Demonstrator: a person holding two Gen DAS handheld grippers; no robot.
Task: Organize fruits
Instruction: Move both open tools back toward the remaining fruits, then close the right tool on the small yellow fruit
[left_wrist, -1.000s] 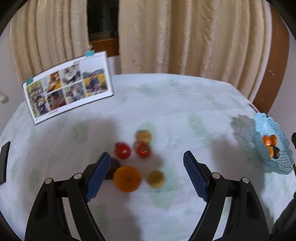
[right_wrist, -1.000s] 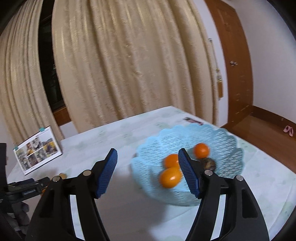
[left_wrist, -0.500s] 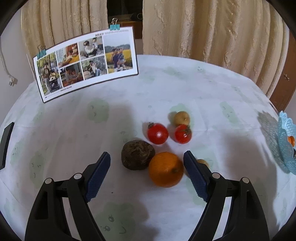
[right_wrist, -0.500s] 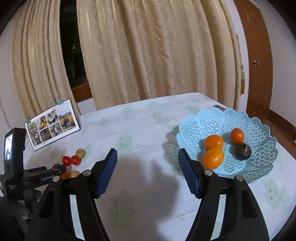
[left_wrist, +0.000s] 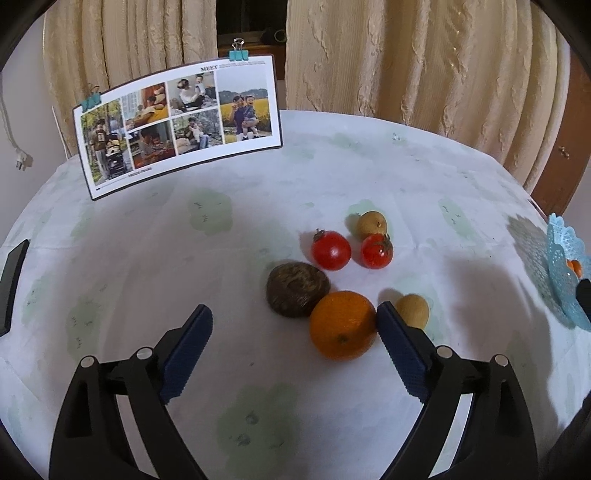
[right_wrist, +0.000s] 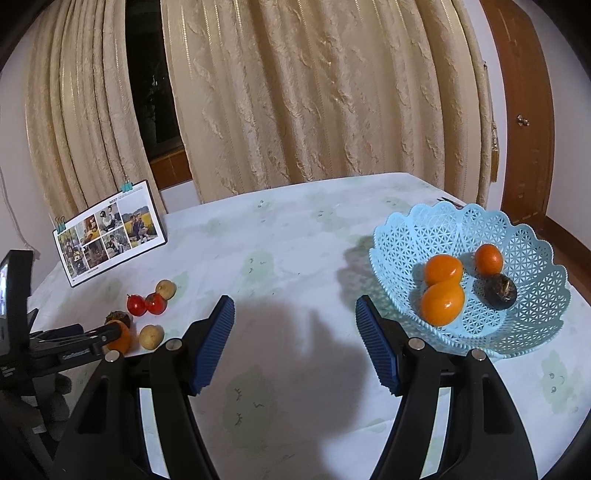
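In the left wrist view an orange (left_wrist: 342, 324), a dark brown fruit (left_wrist: 297, 289), two red tomatoes (left_wrist: 331, 250) (left_wrist: 376, 251) and two small tan fruits (left_wrist: 372, 224) (left_wrist: 412, 309) lie grouped on the table. My left gripper (left_wrist: 293, 328) is open and empty, low over the table, its right finger beside the orange. My right gripper (right_wrist: 295, 339) is open and empty, left of the light blue basket (right_wrist: 524, 332). The basket holds three orange fruits (right_wrist: 442, 302) and one dark fruit (right_wrist: 500, 291). The loose fruits also show in the right wrist view (right_wrist: 146, 303).
A clipped photo card (left_wrist: 177, 122) stands at the table's far left, also in the right wrist view (right_wrist: 110, 232). Beige curtains (right_wrist: 314, 92) hang behind the round table. A wooden door (right_wrist: 524, 110) is at the right. The basket's edge shows in the left wrist view (left_wrist: 565, 266).
My left gripper has moved closer to the fruit group and lower. My right gripper has drawn back and left, away from the basket. Both stay open.
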